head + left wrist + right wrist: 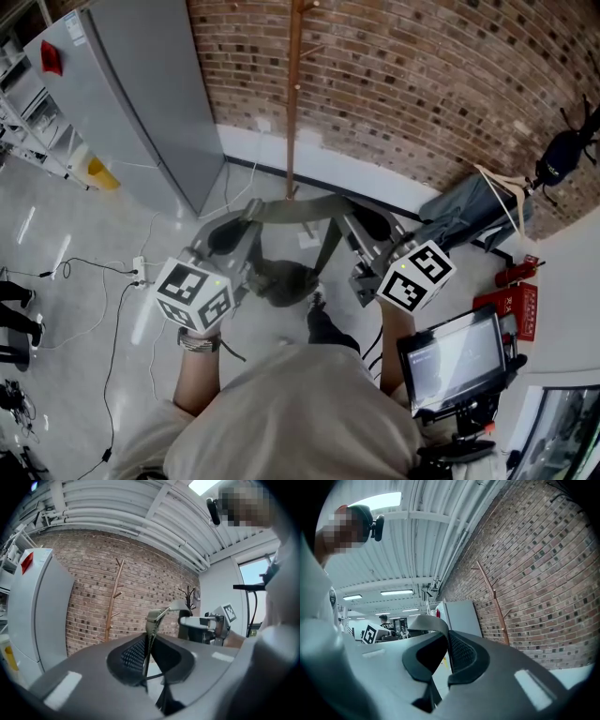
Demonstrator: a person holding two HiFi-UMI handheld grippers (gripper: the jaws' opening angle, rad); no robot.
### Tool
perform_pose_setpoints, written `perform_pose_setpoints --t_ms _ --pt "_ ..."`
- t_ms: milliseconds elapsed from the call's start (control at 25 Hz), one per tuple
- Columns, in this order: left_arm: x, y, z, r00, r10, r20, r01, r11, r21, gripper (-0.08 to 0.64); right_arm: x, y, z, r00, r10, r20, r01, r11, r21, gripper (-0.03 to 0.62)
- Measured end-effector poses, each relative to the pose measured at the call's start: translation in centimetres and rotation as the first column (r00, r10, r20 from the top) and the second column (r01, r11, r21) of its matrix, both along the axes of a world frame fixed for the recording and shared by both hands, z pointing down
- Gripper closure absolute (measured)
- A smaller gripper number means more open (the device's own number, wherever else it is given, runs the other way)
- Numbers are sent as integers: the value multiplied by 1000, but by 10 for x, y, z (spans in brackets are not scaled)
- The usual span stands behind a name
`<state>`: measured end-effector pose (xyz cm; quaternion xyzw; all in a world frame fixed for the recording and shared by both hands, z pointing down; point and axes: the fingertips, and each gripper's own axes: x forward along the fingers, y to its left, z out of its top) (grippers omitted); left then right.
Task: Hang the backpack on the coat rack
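Right now the backpack (286, 281) hangs in the air between the two grippers, above the pale glossy floor (75, 272) and just in front of the person. Its broad olive strap (300, 208) is pulled into a flat band whose long axis runs left to right. The dark, rumpled fabric body sags below the band, on the near side. Thinner straps slant down from the band to the body.

The left tongs (242, 217) are clenched on the left end of the strap. In the left gripper view the webbing (161, 613) rises out of the closed tongs (149, 641) and arches off to the right. The right tongs (370, 225) are clenched on the other end. In the right gripper view the smooth band (426, 623) curls away to the left from the pinched tongs (446, 644), whose pads have a fine meshed texture.

The coat rack (294, 94), a slim wooden pole with short angled pegs, stands at the far side against the rough brick wall (422, 84), apart from the bag. A tall smooth grey cabinet (141, 103) stands far left, and a monitor (455, 356) sits near right.
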<state>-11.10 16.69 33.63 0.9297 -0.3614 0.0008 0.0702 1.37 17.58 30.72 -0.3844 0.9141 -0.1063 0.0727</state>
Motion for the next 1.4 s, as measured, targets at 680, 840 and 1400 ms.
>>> perform_pose_setpoints --t_ms 680,840,1400 --pt "22 -86 8 999 -43 -9 42 999 -27 541 13 -93 1 990 -130 51 129 991 20 583" --pt "32 -113 6 998 -60 -18 59 998 -35 541 23 -121 -4 985 -160 68 158 987 34 583" --pt "63 -203 -7 986 -164 -28 163 986 -32 541 51 -211 -17 943 -328 61 324 944 58 583"
